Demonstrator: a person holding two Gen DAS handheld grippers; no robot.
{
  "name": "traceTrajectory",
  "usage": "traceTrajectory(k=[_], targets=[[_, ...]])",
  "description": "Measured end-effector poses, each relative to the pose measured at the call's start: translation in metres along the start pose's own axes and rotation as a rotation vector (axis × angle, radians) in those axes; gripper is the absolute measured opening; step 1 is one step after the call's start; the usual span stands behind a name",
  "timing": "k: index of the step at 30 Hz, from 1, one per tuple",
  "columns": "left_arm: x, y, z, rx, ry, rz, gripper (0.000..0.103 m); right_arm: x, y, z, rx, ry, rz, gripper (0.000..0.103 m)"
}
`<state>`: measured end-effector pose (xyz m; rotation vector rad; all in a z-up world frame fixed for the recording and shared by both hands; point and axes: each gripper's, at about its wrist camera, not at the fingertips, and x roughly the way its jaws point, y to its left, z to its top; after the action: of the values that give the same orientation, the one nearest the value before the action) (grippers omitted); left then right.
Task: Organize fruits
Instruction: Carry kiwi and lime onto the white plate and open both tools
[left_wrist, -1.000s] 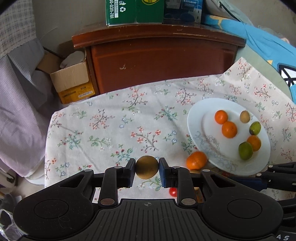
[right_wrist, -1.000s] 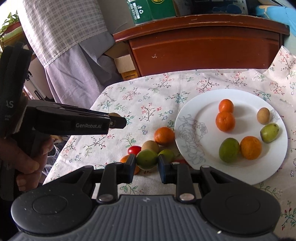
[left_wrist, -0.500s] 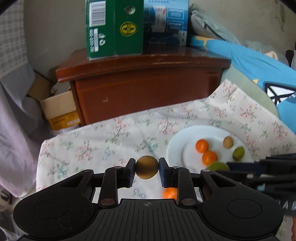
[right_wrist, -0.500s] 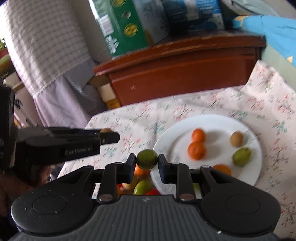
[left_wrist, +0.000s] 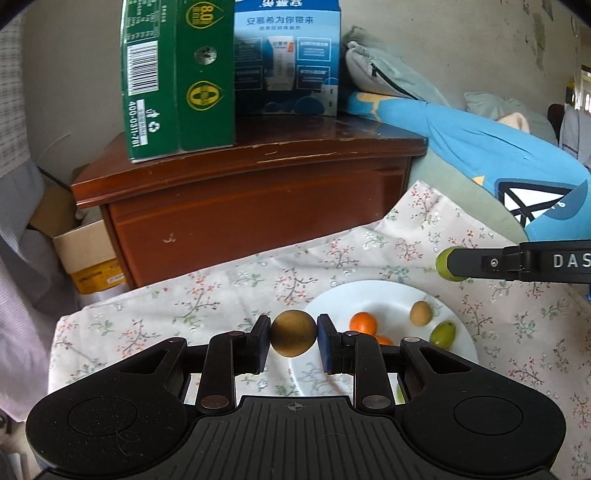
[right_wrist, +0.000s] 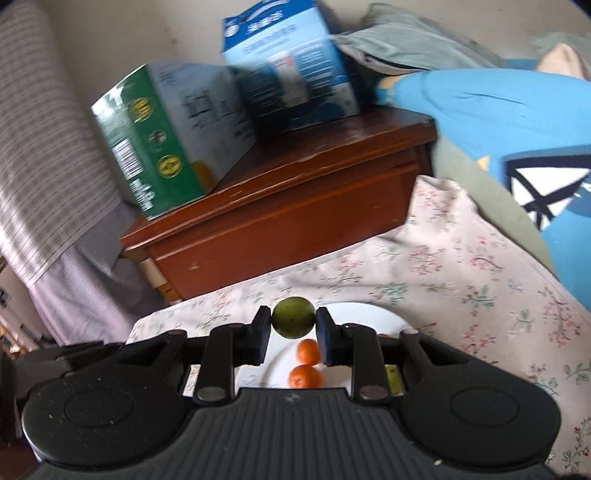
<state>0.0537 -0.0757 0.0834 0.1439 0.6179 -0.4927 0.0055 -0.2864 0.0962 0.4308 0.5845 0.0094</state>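
Observation:
My left gripper (left_wrist: 293, 339) is shut on a round brown fruit (left_wrist: 293, 338), held above the near left rim of the white plate (left_wrist: 332, 302). On the plate lie an orange (left_wrist: 363, 323), a small brown fruit (left_wrist: 420, 313) and a green fruit (left_wrist: 442, 334). My right gripper (right_wrist: 293, 323) is shut on a round green fruit (right_wrist: 293, 322), held above the plate (right_wrist: 369, 314) with two oranges (right_wrist: 308, 350) below it. In the left wrist view the right gripper's finger (left_wrist: 517, 262) comes in from the right with the green fruit (left_wrist: 445, 263) at its tip.
A floral cloth (left_wrist: 221, 295) covers the table. Behind it stands a brown wooden cabinet (left_wrist: 258, 192) with a green box (left_wrist: 177, 74) and a blue box (left_wrist: 288, 59) on top. A cardboard box (left_wrist: 85, 251) sits at left, blue bedding (left_wrist: 480, 147) at right.
Both grippers have risen from the table with their fruits and moved right, over the plate. The loose fruits on the cloth have dropped out of view.

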Motion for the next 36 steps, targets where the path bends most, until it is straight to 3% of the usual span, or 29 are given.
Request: traceTrajectory(k=[15,29,31,33,36], targets=[[0.031,-0.026,-0.014,0.001,0.091,-0.086,0.024,0.026,-0.03,-0.019,0.19,0.129,-0.035,0.026],[0.048,-0.032,-0.018,-0.079,0.137,-0.133,0.027,0.037,-0.039,-0.028,0.252,0.16,-0.07,0.03],[0.047,-0.031,-0.016,-0.091,0.135,-0.136,0.032,0.036,-0.039,-0.028,0.253,0.152,-0.068,0.03],[0.045,-0.031,-0.014,-0.1,0.13,-0.123,0.054,0.034,-0.038,-0.026,0.253,0.144,-0.063,0.033],[0.038,-0.027,-0.009,-0.114,0.109,-0.103,0.067,0.032,-0.038,-0.025,0.26,0.137,-0.058,0.037]])
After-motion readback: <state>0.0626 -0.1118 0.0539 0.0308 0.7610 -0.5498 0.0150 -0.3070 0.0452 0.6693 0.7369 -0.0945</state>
